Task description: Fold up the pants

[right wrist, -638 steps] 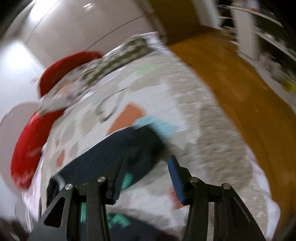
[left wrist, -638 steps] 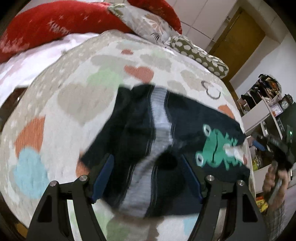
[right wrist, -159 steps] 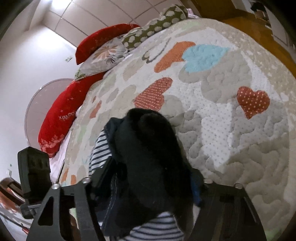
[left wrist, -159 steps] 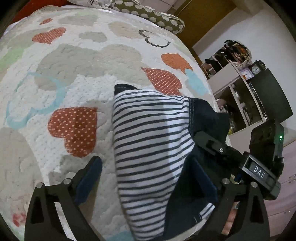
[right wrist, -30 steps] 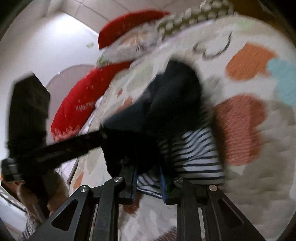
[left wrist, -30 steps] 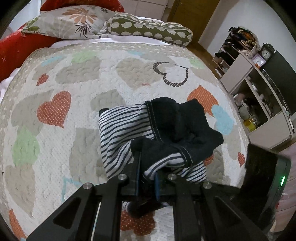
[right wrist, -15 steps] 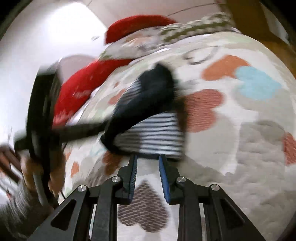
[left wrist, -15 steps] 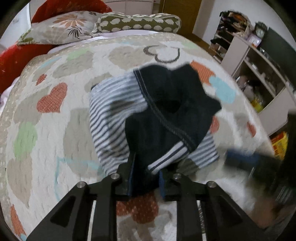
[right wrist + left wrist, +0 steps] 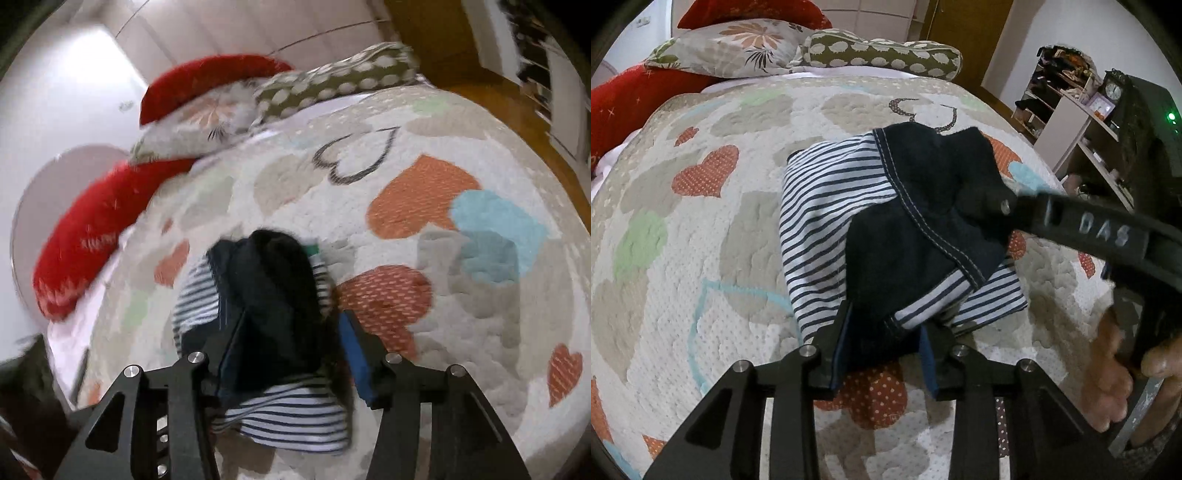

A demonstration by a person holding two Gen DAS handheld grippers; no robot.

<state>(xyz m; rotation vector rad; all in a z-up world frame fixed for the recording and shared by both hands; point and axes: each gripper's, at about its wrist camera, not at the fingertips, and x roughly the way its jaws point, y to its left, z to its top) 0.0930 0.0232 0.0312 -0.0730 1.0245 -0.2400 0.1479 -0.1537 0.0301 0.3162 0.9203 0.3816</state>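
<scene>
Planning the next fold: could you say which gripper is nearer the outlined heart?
Right. The right gripper is across the pants, toward the outlined heart; the left gripper is at their near edge.

Two close wrist views from opposite sides over the bedspread (image 9: 683, 258), sharing the folded pants (image 9: 886, 229).

A bed (image 9: 701, 258) covered by a white quilt patterned with coloured hearts carries the bunched dark-and-striped pants (image 9: 886, 229) near its middle, while a floral pillow (image 9: 738, 48), a spotted bolster (image 9: 882, 55) and a red cushion (image 9: 624, 99) lie at its far end.
</scene>
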